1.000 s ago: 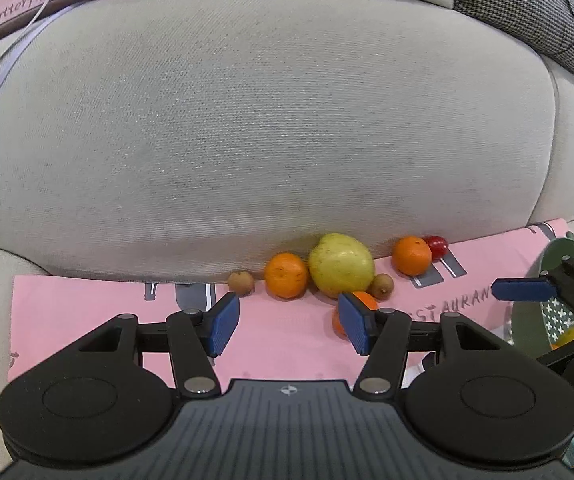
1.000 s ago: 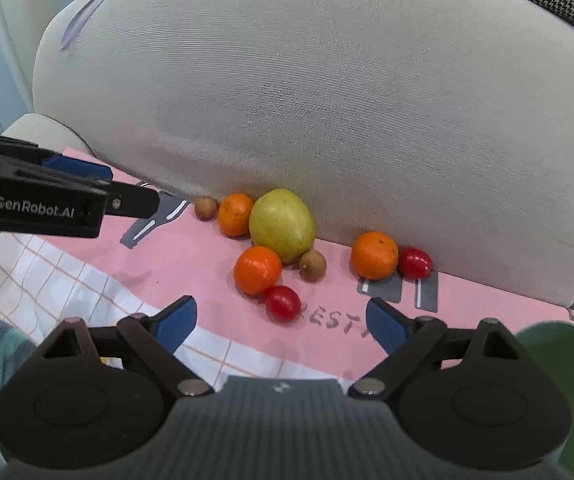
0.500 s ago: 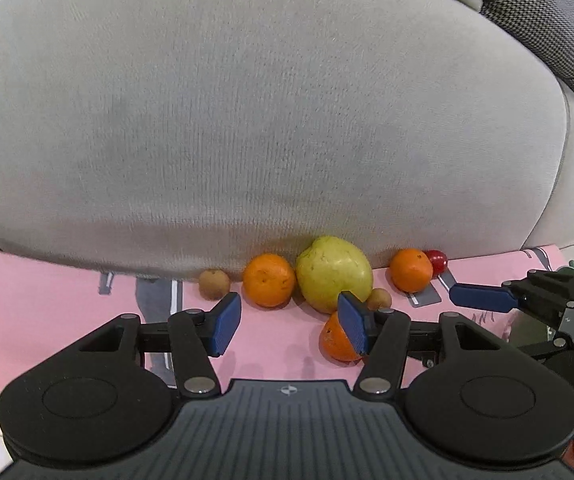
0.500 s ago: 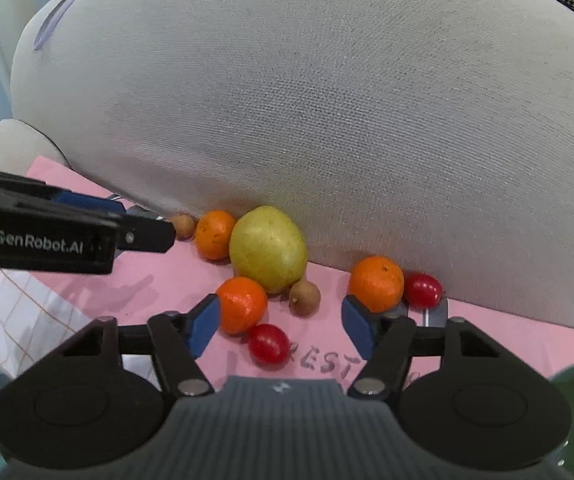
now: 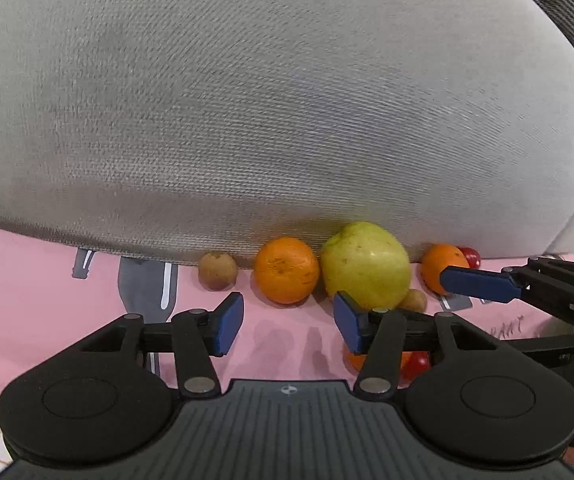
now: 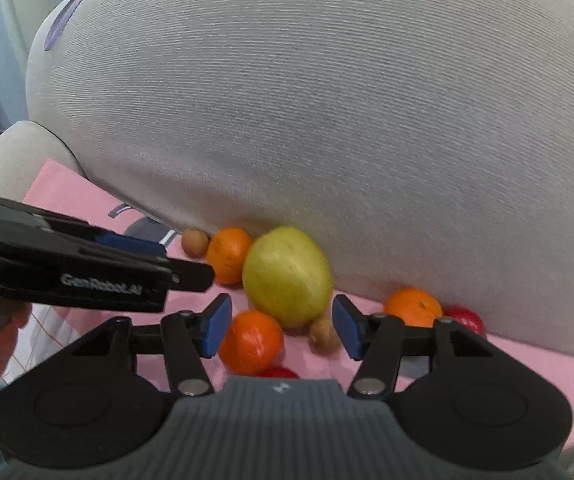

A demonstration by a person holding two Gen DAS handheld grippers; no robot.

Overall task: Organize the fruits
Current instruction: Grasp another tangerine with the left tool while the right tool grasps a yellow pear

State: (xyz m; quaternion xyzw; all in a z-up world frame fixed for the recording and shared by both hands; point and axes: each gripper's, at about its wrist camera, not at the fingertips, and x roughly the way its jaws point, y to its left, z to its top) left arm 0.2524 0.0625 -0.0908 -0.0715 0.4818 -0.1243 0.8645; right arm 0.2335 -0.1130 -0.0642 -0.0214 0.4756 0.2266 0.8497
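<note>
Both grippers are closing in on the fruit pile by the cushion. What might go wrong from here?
The right gripper is open close to the front orange, with the cherry tomato and small brown fruit crowding it; closing may knock them rolling. The left gripper works close alongside, so the two may collide.

light: soft, even | shadows: faint | motion blur | fisheye edge distortion

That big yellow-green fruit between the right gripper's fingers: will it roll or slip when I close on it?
The yellow-green fruit looks rounded and smooth, so it may slip from the flat pads. It seems to lean on the cushion, so a push probably rolls it sideways. The small brown fruit beside it could get nudged.
</note>
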